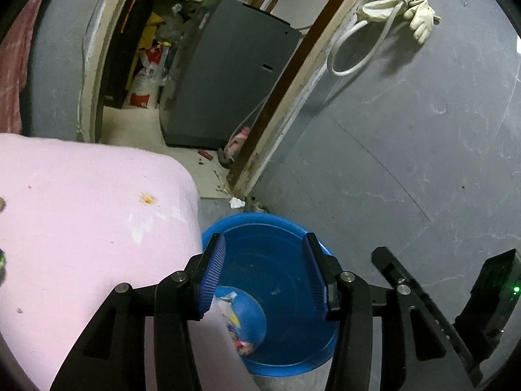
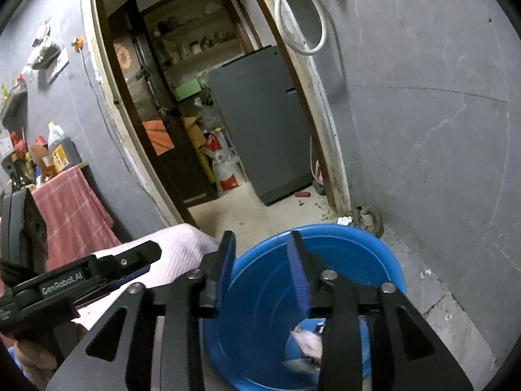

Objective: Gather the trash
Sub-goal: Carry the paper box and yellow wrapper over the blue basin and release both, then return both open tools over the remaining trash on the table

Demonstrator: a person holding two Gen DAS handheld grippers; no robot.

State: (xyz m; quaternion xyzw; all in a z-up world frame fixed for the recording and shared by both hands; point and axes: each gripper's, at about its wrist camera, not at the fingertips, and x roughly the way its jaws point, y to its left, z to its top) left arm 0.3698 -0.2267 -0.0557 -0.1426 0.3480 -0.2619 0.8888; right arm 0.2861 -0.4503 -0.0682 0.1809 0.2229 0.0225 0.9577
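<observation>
A blue plastic bucket (image 1: 270, 254) stands on the floor beside a pink-covered table. My left gripper (image 1: 265, 277) hangs over the bucket's mouth, open, with nothing between its blue pads. A crumpled printed wrapper (image 1: 241, 322) lies low inside the bucket, just below the left finger. In the right wrist view my right gripper (image 2: 263, 273) is also open over the bucket (image 2: 351, 260), its pads bare. A pale, blurred piece of trash (image 2: 306, 342) shows deep in the bucket, partly hidden by the right finger's arm. Each gripper appears at the edge of the other's view.
The pink-covered table (image 1: 81, 221) borders the bucket on the left. Behind it is an open doorway with a grey appliance (image 1: 228, 75). A white hose and gloves (image 1: 420, 16) hang on the grey wall. A small white scrap (image 1: 236, 202) lies by the door frame. A red towel (image 2: 71, 208) hangs at the left.
</observation>
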